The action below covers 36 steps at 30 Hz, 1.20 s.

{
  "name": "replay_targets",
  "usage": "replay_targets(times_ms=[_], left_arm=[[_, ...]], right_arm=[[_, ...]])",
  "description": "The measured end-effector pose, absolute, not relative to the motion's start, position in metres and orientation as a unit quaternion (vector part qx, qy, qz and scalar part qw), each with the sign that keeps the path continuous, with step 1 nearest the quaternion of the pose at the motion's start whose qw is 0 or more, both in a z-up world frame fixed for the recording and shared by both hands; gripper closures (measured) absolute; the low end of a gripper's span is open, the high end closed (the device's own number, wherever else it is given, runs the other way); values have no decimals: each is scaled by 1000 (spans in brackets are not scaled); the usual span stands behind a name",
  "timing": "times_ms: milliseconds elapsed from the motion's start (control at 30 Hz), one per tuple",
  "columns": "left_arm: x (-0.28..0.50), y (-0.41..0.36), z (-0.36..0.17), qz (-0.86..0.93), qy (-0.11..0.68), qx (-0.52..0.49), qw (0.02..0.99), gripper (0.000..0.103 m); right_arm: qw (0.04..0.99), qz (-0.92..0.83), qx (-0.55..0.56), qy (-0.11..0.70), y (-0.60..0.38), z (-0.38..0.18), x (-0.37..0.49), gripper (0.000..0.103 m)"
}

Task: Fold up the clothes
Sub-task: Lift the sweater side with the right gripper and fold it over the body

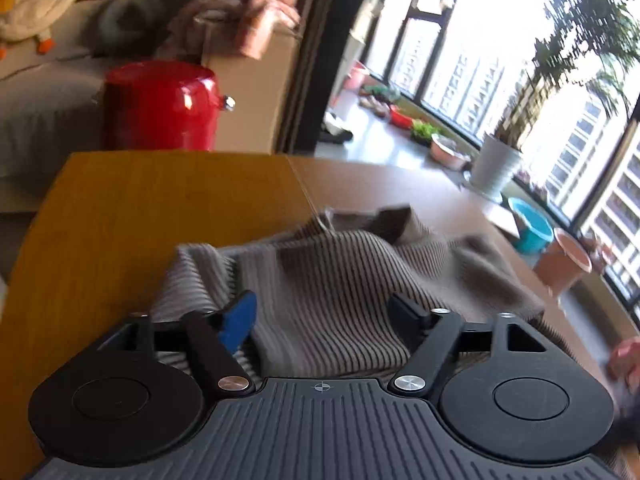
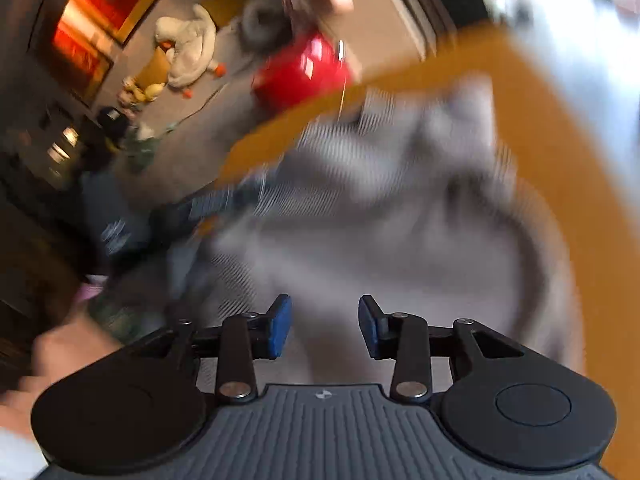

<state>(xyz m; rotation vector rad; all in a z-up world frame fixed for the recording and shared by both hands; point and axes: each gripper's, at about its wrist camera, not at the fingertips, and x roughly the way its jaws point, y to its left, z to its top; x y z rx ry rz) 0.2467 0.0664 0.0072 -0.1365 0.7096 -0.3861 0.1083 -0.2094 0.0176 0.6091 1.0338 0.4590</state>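
While both grippers, left (image 1: pixel 324 316) wide and right (image 2: pixel 325 326) narrower, hover empty over the striped sweater (image 1: pixel 340 264), flatten it on the table (image 1: pixel 140 200) first.

A living room in daylight. A wooden table (image 1: pixel 140 208) with a warm orange-brown top fills the foreground. Behind it stands a shiny red drum-shaped container (image 1: pixel 160 104) beside a grey sofa (image 1: pixel 40 92), which holds a white plush goose (image 1: pixel 36 4) and a grey neck pillow (image 1: pixel 128 16). To the right, tall dark-framed windows (image 1: pixel 500 60) curve around a sill crowded with potted plants, a white pot (image 1: pixel 496 164) and a blue basin (image 1: pixel 532 228). A red and gold painting (image 2: pixel 100 20) hangs on the wall.
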Motion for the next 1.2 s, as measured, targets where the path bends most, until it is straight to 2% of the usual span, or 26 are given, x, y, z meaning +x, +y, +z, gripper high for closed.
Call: replay_targets(times_ms=[67, 167, 267, 300, 333, 400, 467, 633, 767, 867, 1067, 1133, 1200], left_arm=[[239, 76, 17, -178, 334, -73, 923, 21], [232, 90, 33, -163, 316, -79, 931, 15], [224, 109, 48, -143, 294, -87, 941, 12], [222, 118, 53, -132, 288, -92, 944, 12], [221, 125, 57, -122, 283, -95, 947, 11], [219, 141, 65, -100, 274, -101, 951, 10], [218, 155, 71, -78, 267, -107, 954, 9], [220, 176, 76, -51, 263, -135, 954, 8], [228, 164, 69, -68, 276, -131, 950, 8], [231, 148, 58, -95, 289, -122, 945, 8], [237, 100, 37, -143, 319, -96, 932, 8], [233, 84, 31, -164, 324, -89, 927, 8], [231, 69, 26, -182, 330, -81, 923, 8]], right_arm=[[755, 220, 333, 521, -203, -2, 94, 66], [729, 212, 347, 550, -186, -22, 89, 68], [741, 225, 334, 538, -168, -22, 95, 72], [748, 232, 323, 531, -161, -20, 99, 86], [758, 242, 306, 523, -151, -14, 104, 93], [782, 268, 260, 499, -129, 6, 115, 99], [828, 290, 200, 436, -112, 47, 131, 99], [937, 276, 68, 204, -126, 166, 164, 100], [967, 206, 24, 148, -167, 188, 190, 99], [967, 172, 23, 186, -199, 156, 203, 99], [937, 99, 56, 331, -241, 44, 235, 98], [925, 75, 53, 368, -244, 15, 239, 93], [927, 67, 55, 364, -248, 4, 234, 80]])
